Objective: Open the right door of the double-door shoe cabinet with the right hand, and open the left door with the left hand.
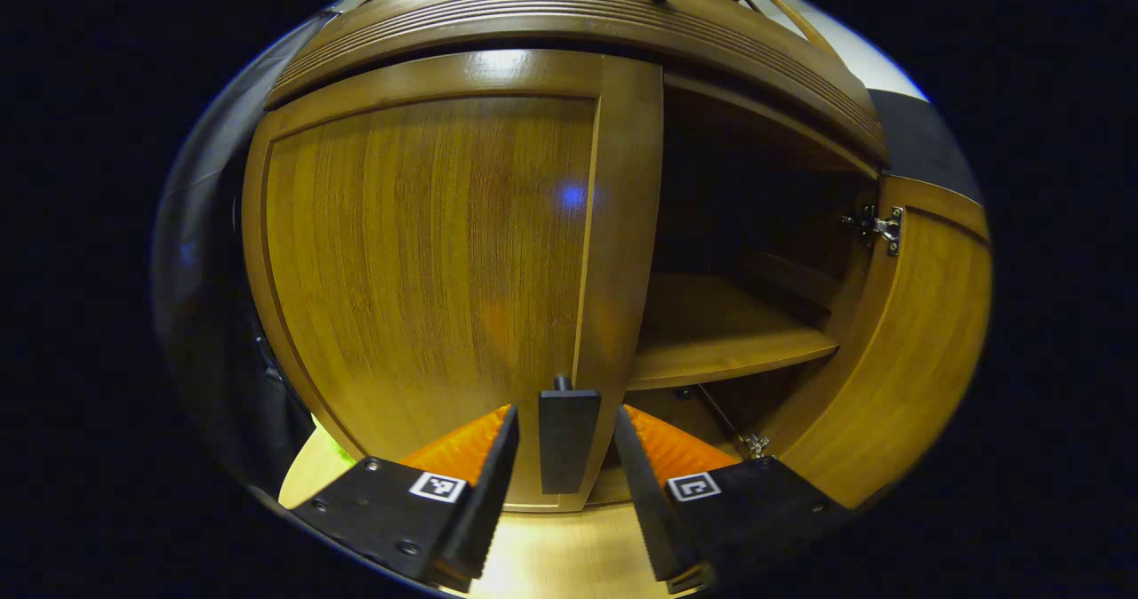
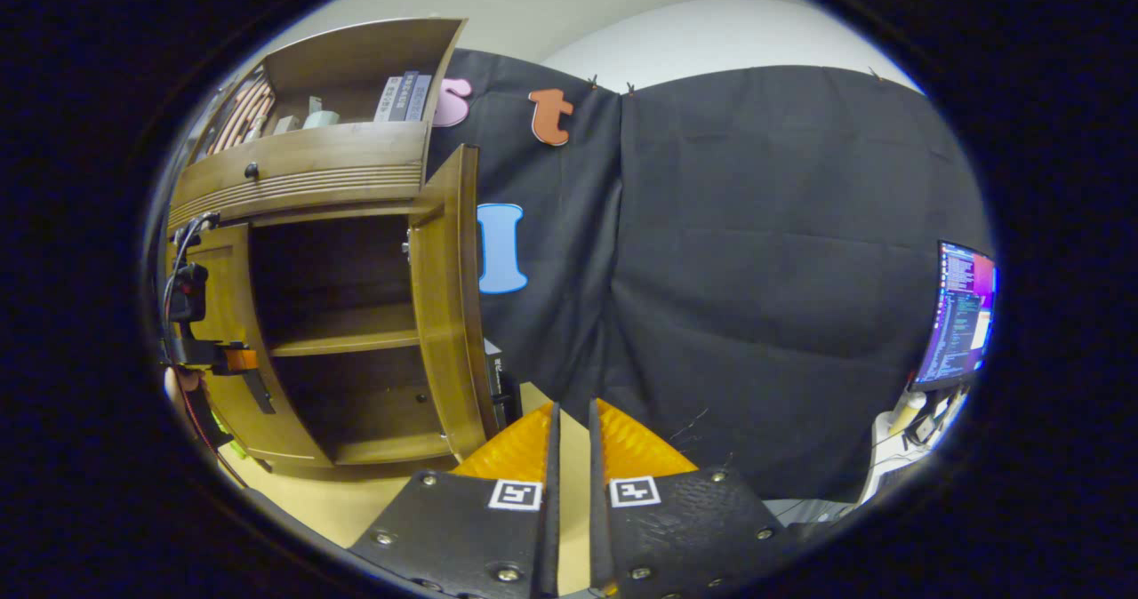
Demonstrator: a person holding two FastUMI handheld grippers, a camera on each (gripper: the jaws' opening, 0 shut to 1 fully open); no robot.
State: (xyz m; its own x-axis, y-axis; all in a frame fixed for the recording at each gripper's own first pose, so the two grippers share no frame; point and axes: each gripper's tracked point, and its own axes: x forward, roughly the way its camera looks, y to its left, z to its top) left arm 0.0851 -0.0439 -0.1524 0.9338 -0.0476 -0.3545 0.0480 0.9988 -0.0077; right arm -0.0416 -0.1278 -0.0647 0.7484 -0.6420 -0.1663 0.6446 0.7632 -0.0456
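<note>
Left gripper [image 1: 558,457] spread wide around the closed brown wooden left door's [image 1: 427,261] black handle [image 1: 567,435]; right gripper [image 2: 569,466] nearly clenched, empty, beside the swung-open right door [image 2: 449,306].

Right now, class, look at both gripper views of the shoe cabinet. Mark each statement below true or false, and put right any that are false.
1. The right door stands open. True.
2. The left door stands wide open. False: it is closed or nearly so, its front facing the left gripper view.
3. The left gripper has its fingers spread, with the left door's handle between them. True.
4. The right gripper grips the right door. False: its fingers are nearly together on nothing, away from the cabinet.
5. A shelf shows inside the cabinet. True.
6. The shelf is packed with shoes. False: no shoes are visible on it.
</note>
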